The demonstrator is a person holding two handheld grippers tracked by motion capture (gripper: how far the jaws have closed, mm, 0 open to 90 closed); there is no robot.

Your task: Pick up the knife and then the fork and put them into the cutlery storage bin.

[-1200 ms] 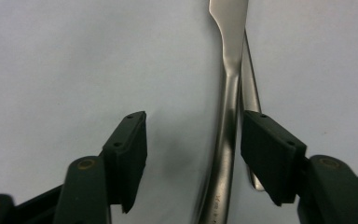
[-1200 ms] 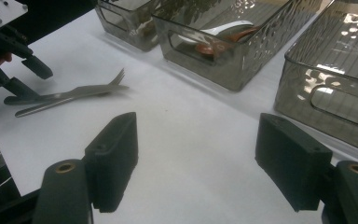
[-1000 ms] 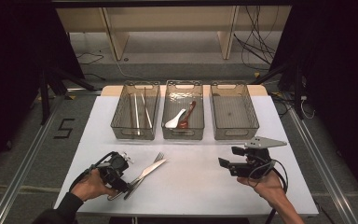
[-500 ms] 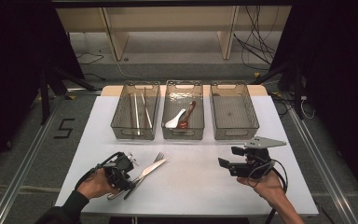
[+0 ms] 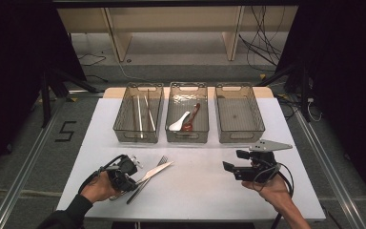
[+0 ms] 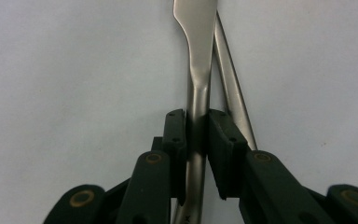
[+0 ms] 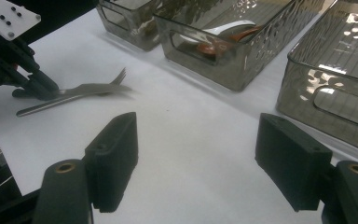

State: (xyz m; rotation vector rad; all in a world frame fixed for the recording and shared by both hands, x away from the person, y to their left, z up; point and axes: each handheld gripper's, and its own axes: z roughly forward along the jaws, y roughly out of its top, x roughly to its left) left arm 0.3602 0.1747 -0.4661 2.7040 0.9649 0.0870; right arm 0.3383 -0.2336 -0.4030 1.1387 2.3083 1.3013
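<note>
— What are you holding right now?

— My left gripper point(image 6: 196, 135) is pinching the handle of a flat silver metal knife point(image 6: 196, 56), one pad on each side of it; a silver metal fork point(image 5: 159, 163) lies just beside my fingers on the white table point(image 5: 200, 191).

— And the other?

— My right gripper point(image 7: 200, 163) hangs spread wide, empty.

— Next?

— Lifting, I'd say — then carrying it ahead to the empty smoky plastic bin point(image 5: 238, 114).

**Knife in the jaws, fork beside it**

A silver table knife point(image 6: 200, 60) lies flat on the white table point(image 5: 200, 191), its narrow handle pinched between the left gripper point(image 6: 196, 135). A silver fork point(image 6: 233, 93) lies touching it, tines toward the left bin point(image 5: 138, 112), both near it.
</note>
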